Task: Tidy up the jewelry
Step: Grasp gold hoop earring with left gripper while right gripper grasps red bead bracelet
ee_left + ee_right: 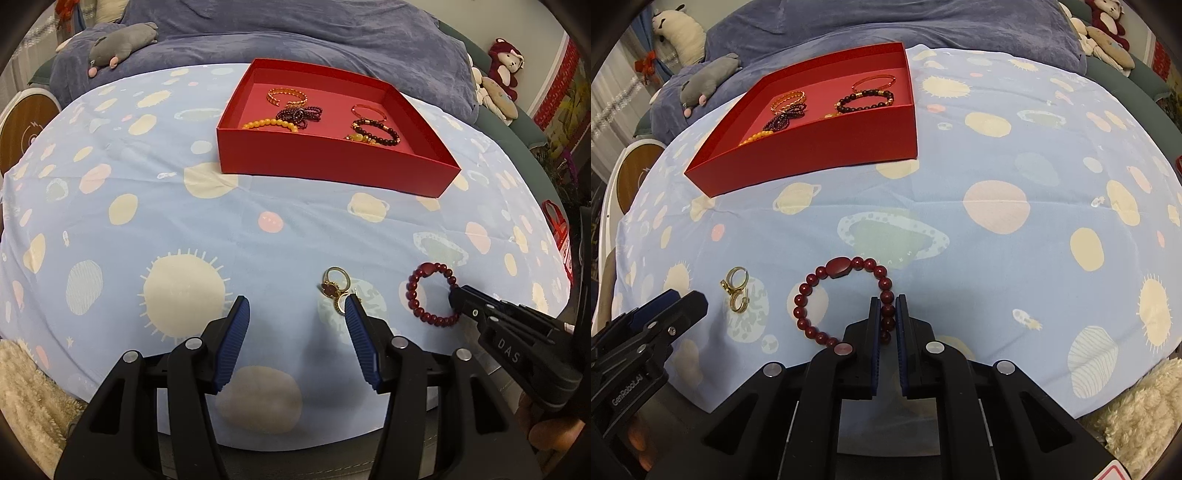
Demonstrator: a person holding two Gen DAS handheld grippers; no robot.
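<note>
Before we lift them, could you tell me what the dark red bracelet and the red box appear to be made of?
Dark red bracelet: glossy round beads with highlights, perhaps polished stone, glass or lacquered wood. Red box: matte, thin flat walls with sharp folded corners, probably cardboard.

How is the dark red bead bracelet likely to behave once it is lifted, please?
The bracelet is probably floppy: separate round beads on a string, so it should sag from the right gripper, whose fingers pinch one side. Smooth beads may slip; the larger flat bead could swing lowest.
</note>
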